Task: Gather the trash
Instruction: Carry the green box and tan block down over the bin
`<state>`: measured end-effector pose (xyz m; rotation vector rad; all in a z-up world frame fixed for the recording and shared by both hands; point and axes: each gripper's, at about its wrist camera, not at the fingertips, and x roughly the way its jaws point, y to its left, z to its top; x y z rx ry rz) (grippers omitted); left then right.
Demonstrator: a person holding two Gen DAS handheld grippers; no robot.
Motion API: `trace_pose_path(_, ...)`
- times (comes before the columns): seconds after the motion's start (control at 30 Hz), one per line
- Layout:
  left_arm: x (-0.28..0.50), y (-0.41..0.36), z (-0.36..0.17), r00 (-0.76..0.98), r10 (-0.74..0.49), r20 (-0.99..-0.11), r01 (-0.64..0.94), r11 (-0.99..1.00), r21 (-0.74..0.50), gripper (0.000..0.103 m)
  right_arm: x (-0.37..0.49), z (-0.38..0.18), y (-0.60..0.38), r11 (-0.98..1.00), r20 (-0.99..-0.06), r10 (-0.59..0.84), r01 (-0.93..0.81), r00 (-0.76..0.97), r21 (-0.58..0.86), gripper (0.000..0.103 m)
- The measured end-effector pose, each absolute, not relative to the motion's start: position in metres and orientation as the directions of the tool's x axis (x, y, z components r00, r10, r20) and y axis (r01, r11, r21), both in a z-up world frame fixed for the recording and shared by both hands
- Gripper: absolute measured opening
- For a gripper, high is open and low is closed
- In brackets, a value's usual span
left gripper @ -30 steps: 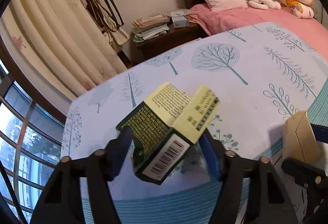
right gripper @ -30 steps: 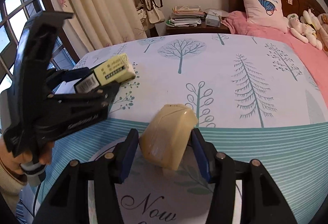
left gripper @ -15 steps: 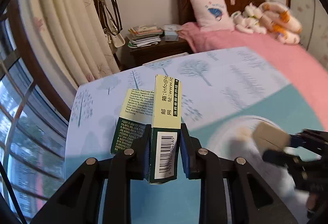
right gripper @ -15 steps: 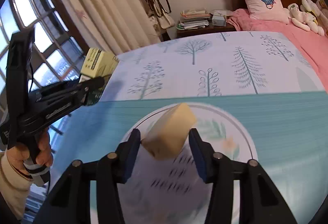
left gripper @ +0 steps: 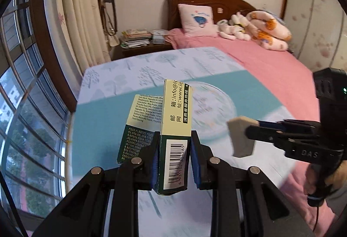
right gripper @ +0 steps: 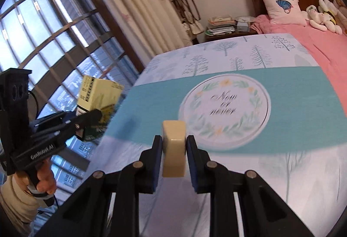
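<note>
Both pieces of trash are now off the bed and in the air. A second ago the green-and-yellow box (left gripper: 173, 139) sat loosely between wide jaws and the beige block (right gripper: 174, 148) lay on the bedspread (right gripper: 282, 161) inside the other claw; since then both claws have clamped down and lifted.

Left gripper (left gripper: 173, 156): jaws narrowed onto the box, blue pads pressing its two long sides. The box stands upright, barcode end toward the camera, its opened flap hanging to the left. From the right wrist view the same box (right gripper: 97, 96) is seen held out past the bed's window-side edge.

Right gripper (right gripper: 174, 150): jaws closed on the block, pads flat against both faces, with the block upright and clear of the cover. From the left wrist view the block (left gripper: 241, 137) sits at the tip of the right gripper (left gripper: 249, 133), above the bedspread.

Status: pickup is complete for both items. No trash remains visible on the printed bedspread. No bin shows in either view, so the drop point cannot be determined. Judged next step: carry both items to a bin, keeping the grip firm, since the open box may crush or slip.
</note>
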<state>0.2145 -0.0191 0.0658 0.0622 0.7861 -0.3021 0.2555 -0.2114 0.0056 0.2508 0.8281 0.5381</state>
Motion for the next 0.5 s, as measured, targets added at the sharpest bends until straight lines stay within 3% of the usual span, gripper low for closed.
trace_pose_path(0.2,0.130,-0.019,0.056,0.630,-0.301,-0.716,0.331,0.938,-0.103,0.023,0.172,0.013,-0.206,0.817,-0.624,0.573,-0.431,0.531,0.382,0.022)
trace_pose_path(0.5,0.035,-0.027,-0.027,0.482,-0.372,-0.793,0.384,0.904,-0.191,0.023,0.076,-0.042,-0.206,0.818,-0.701,0.549,-0.466,0.456,0.338,0.022)
